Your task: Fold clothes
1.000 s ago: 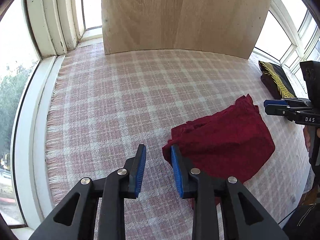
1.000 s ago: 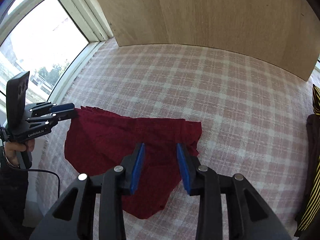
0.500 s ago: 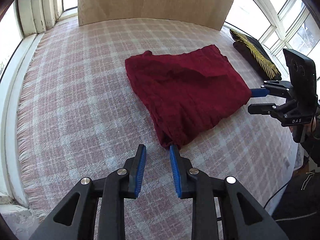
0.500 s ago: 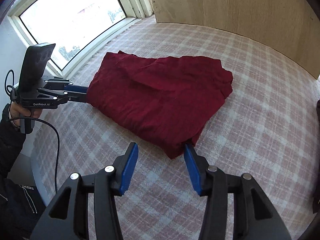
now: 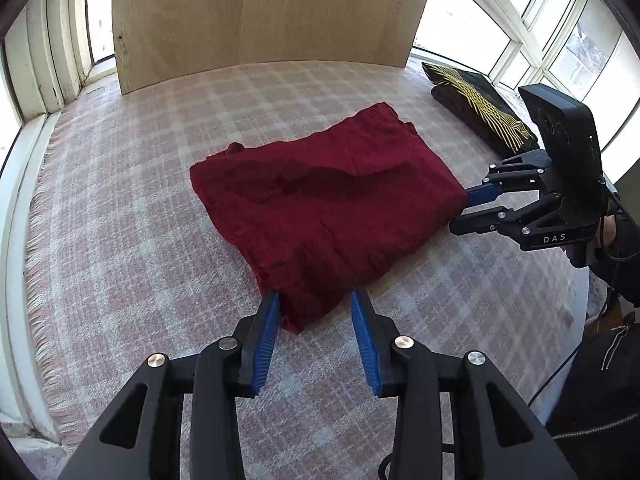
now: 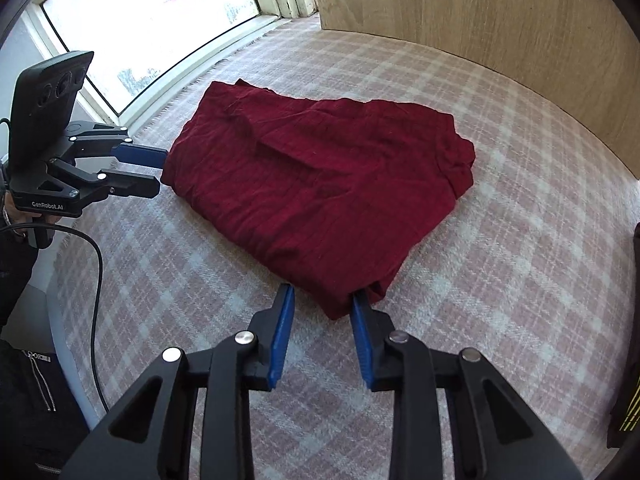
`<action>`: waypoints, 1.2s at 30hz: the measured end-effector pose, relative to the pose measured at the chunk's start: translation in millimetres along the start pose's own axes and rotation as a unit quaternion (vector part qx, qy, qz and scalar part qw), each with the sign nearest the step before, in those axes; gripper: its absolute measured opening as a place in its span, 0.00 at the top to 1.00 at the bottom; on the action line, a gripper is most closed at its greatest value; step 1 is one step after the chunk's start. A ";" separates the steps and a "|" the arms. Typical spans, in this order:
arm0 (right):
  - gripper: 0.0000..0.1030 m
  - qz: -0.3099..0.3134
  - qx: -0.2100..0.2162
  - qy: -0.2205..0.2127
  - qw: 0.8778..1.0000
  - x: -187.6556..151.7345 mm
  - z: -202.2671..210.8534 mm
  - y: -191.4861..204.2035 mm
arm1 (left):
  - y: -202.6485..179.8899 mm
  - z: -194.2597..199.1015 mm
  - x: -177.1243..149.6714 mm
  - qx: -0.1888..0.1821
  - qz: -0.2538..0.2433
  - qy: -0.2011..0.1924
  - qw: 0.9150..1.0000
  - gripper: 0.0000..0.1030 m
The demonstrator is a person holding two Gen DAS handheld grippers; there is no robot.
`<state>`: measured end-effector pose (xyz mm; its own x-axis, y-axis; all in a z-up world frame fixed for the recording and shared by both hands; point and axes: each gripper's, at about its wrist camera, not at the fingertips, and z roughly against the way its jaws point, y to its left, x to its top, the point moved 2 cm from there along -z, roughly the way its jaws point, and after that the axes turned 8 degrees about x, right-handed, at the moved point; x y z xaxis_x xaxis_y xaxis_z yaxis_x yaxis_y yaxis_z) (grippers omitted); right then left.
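On the pink-and-white checked woven blanket, a crumpled dark red cloth garment lies between the tongs: left gripper opening around one corner, right gripper closing around another.

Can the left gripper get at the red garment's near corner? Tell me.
Probably yes: the left gripper already straddles that corner of the red garment, its jaws opening, and only bare plaid cloth surrounds it.

black-and-yellow garment cut off at frame edge, person's sleeve mostly out of frame
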<state>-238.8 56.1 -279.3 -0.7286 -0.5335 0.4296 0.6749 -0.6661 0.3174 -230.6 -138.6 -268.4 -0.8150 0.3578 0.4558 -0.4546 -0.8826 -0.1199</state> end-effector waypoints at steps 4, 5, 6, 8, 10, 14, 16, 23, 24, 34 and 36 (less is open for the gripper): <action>0.91 -0.017 0.025 0.010 1.000 4.8 0.5 -4.9 | 2.4 -12.3 12.0 -0.016 0.001 0.017 1.000 0.91; 0.92 -0.027 0.038 0.013 0.999 6.4 1.7 -8.2 | 4.3 -10.2 16.3 -0.024 0.005 0.019 1.000 0.92; 0.92 -0.039 0.055 0.009 0.998 8.2 7.4 -11.4 | 6.5 -5.1 20.2 -0.028 0.006 0.018 0.999 0.92; 0.92 -0.058 0.071 -0.005 0.996 8.5 24.0 -15.8 | 14.9 5.5 20.3 -0.046 0.031 0.018 0.998 0.93; 0.92 -0.067 0.047 0.006 0.997 2.2 28.0 -19.1 | 26.6 7.8 11.8 -0.048 0.060 0.031 0.997 0.88; 0.89 -0.073 0.029 0.060 0.995 -13.8 10.4 -15.8 | 38.2 6.3 -3.8 -0.002 0.064 0.046 0.997 0.91; 0.79 -0.071 0.028 0.047 0.996 -14.4 17.3 -8.5 | 43.3 18.0 -3.4 0.007 0.077 0.031 0.997 0.91; 0.51 -0.088 0.064 -0.072 0.991 40.1 36.9 -5.2 | 5.0 27.8 45.1 -0.072 0.037 -0.048 0.996 0.74; 0.51 -0.091 0.074 -0.072 0.991 46.3 28.0 -7.4 | 2.4 15.4 51.7 -0.069 0.029 -0.037 0.996 0.75; 0.51 -0.147 0.029 -0.088 0.985 45.2 30.0 -51.0 | 40.3 14.2 60.5 0.014 0.046 -0.038 0.998 0.45; 0.36 -0.150 0.011 -0.102 0.983 45.3 37.7 -58.9 | 44.4 7.9 62.0 0.024 0.040 -0.028 0.999 0.44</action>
<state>-307.1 90.8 -246.7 -0.8585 -0.1972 0.4734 0.4365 -0.7654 0.4729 -298.5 -158.0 -238.5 -0.8264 0.2686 0.4948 -0.3695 -0.9219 -0.1167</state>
